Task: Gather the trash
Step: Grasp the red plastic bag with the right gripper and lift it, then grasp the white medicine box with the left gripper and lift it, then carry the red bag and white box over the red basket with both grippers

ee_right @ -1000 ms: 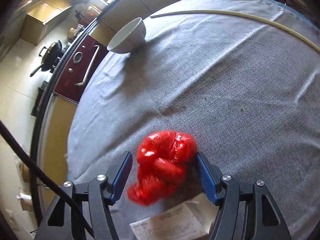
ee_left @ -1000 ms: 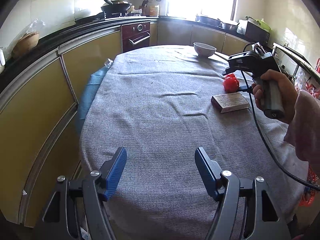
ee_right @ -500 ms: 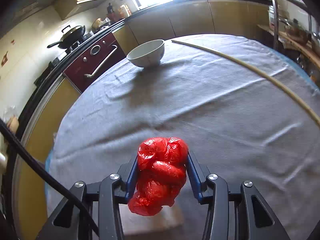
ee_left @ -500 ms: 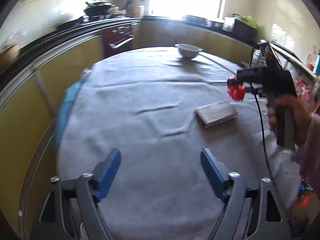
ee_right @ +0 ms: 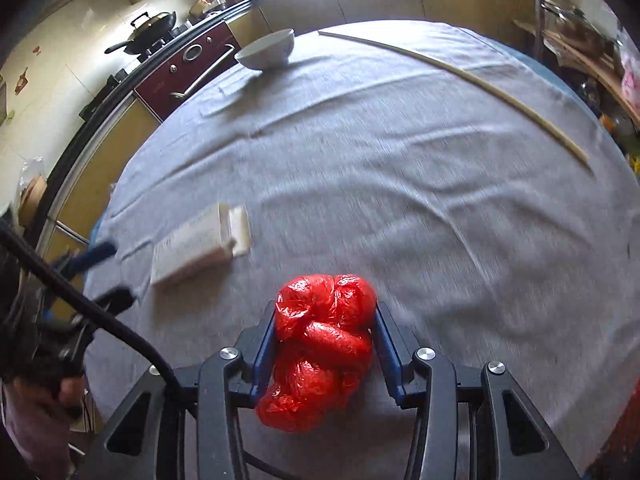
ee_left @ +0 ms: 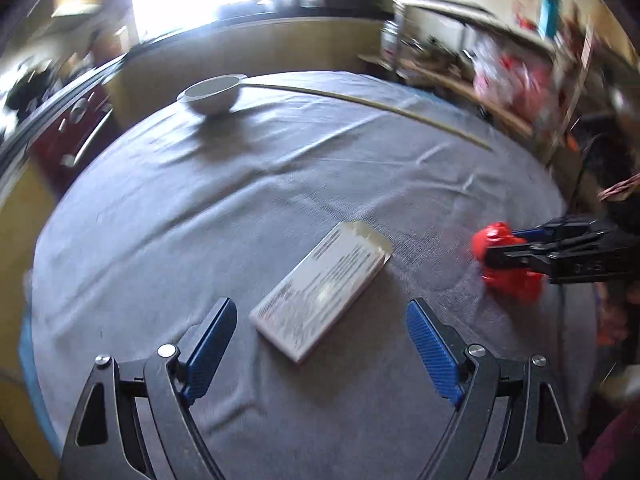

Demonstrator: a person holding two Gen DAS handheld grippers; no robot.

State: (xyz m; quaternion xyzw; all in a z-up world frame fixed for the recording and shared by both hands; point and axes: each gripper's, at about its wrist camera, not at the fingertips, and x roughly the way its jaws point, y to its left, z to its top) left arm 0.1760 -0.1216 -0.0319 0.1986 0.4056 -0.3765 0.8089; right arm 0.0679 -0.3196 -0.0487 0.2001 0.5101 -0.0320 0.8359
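Observation:
A crumpled red plastic bag (ee_right: 324,336) is pinched between the blue pads of my right gripper (ee_right: 325,308), which is shut on it just above the grey tablecloth (ee_right: 400,200). In the left wrist view the same bag (ee_left: 516,284) and right gripper (ee_left: 500,246) show at the right edge. A flat white printed box (ee_left: 324,292) lies on the cloth. My left gripper (ee_left: 320,308) is open, its fingers to either side of the box's near end without touching it. From the right wrist view the box (ee_right: 196,244) lies left of the bag, with the left gripper (ee_right: 106,276) beside it.
A white bowl (ee_right: 266,50) stands at the table's far side. A long thin pale stick (ee_right: 460,76) lies across the far right of the cloth. Yellow cabinets, a dark red oven (ee_right: 192,64) and a wok line the left. Cluttered shelves (ee_left: 520,76) stand at the right.
My right gripper closed on the red bag and carried it right, away from the box. My left gripper swung right across the table to the box and opened wider.

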